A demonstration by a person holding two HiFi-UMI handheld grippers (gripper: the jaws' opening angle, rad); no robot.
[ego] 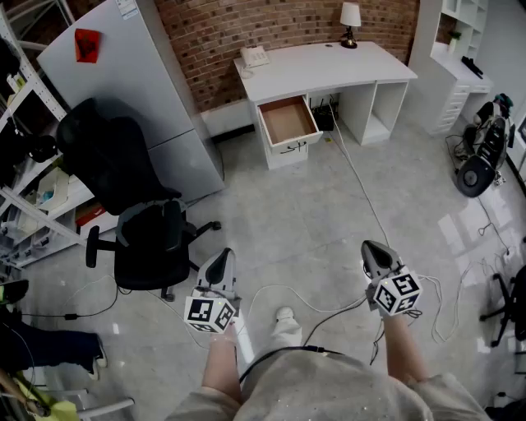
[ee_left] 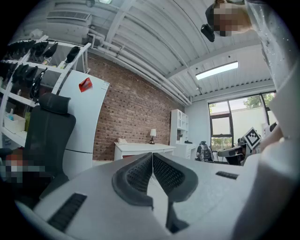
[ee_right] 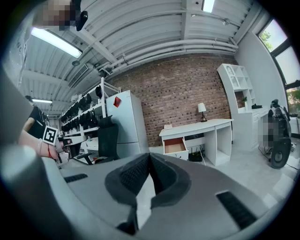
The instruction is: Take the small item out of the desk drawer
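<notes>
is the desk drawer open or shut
Open. The drawer sticks out from the desk, its brown inside showing from above. Whether anything lies in it is too small to tell.

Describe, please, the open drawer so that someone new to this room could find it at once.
Look to the brick wall; a white desk stands against it. The drawer sits under the desk's end that bears the phone. It is the only part pulled out, its brown inside showing against all the white.
</notes>
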